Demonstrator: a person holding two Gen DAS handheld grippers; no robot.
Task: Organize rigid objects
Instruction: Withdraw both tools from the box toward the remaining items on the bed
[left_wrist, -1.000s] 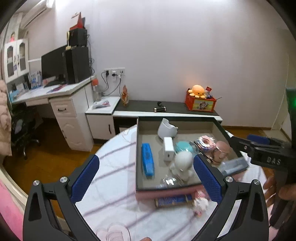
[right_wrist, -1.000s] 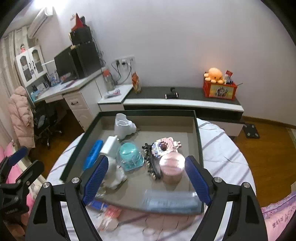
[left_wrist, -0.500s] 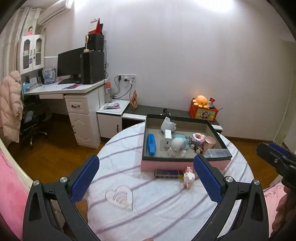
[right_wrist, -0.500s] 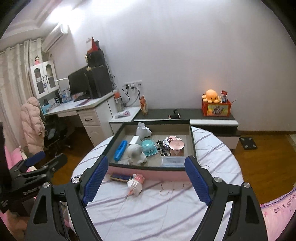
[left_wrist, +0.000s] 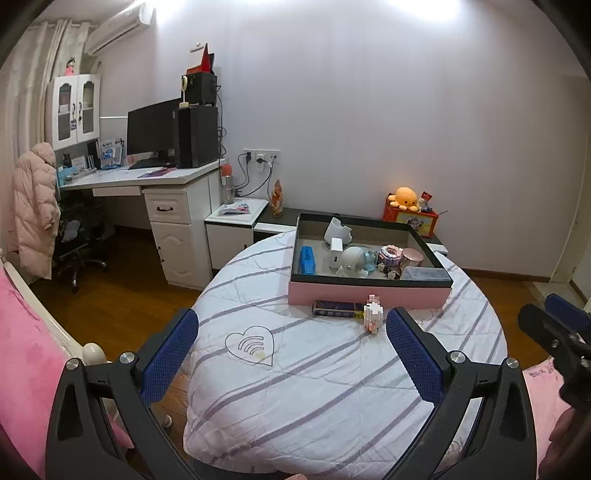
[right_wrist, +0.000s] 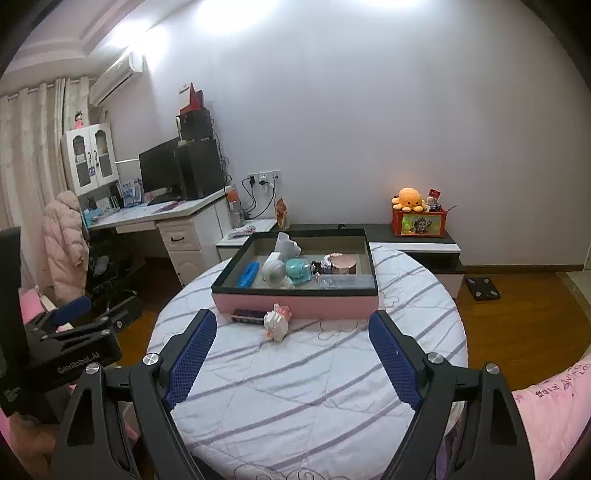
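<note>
Your left tongs (left_wrist: 291, 350) and right tongs (right_wrist: 291, 360): both wide apart, empty | pink block toy (right_wrist: 277, 320) and dark flat box (right_wrist: 248, 316) on tabletop (right_wrist: 314, 387), touching pink tray (right_wrist: 295, 304) front | ahead, box's long axis crosswise, right nearer.

Loads of open room on the near half of the round table (right_wrist: 314, 387): just striped cloth, nothing standing between either gripper and the pink box (right_wrist: 295, 301). The only clutter out on the cloth sits right against the box's front wall: a dark flat case (right_wrist: 247, 316) and a small pink-and-white block figure (right_wrist: 277, 322) touching it, left of centre. The right part of that front wall is clear. Inside the box it's packed, with items crowding the near and middle area; the far strip looks barer. The box's raised black rim (left_wrist: 369, 282) blocks any low, level reach in.
</note>
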